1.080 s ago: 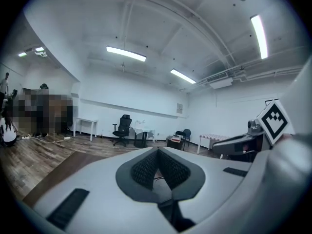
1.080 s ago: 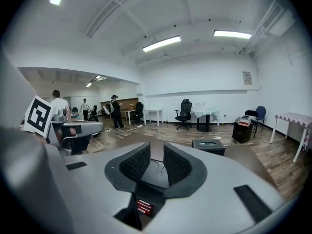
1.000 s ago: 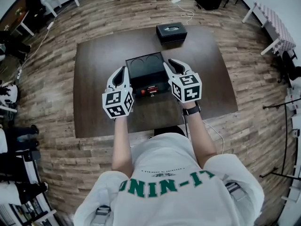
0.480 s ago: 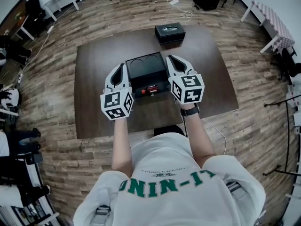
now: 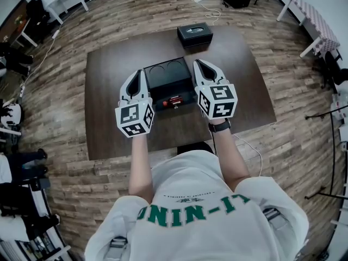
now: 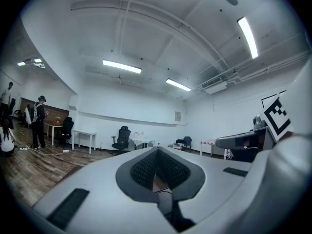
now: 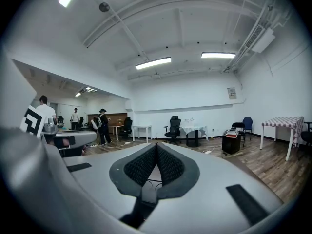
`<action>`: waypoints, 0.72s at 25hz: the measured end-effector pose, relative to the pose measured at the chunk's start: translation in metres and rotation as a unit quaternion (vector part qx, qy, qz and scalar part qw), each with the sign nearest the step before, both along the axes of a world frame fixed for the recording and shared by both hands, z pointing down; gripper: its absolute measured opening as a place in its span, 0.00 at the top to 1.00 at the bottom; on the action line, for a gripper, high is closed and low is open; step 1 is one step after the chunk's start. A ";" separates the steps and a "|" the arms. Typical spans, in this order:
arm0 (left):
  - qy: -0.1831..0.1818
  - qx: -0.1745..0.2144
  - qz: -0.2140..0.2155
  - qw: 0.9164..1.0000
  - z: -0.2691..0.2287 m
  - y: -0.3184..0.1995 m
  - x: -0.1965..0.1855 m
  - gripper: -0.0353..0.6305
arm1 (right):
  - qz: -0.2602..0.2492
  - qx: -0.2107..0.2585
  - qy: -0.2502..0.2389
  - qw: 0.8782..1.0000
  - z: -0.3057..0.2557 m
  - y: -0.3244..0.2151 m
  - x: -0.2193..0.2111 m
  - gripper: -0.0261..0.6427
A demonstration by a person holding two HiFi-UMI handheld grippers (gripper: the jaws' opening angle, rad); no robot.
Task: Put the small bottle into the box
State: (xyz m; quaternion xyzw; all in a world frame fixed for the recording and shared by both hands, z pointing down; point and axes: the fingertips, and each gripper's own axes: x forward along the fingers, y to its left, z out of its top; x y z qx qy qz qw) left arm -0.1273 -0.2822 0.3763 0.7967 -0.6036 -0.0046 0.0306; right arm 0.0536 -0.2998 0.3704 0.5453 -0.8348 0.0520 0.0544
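Small bottle: red, lying in the near section of the black box. Right gripper: I am just finishing closing its jaws on nothing. Left gripper: clenched, empty. I am lifting both off the table; placement looks done.

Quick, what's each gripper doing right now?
Left gripper: closed, holding nothing.
Right gripper: just closed, holding nothing.

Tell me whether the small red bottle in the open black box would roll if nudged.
Probably: the small red bottle lies on its side, so may roll. The open black box would likely contain it. Being small, it's probably light.
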 end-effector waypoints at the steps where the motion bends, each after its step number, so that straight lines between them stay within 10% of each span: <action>1: 0.000 -0.001 0.000 1.000 0.001 -0.001 0.000 0.94 | -0.001 0.000 -0.001 1.000 0.001 0.000 -0.001 0.94; 18: 0.006 -0.011 -0.013 1.000 0.012 -0.014 -0.013 0.94 | -0.010 0.003 0.017 1.000 0.007 -0.012 -0.009 0.94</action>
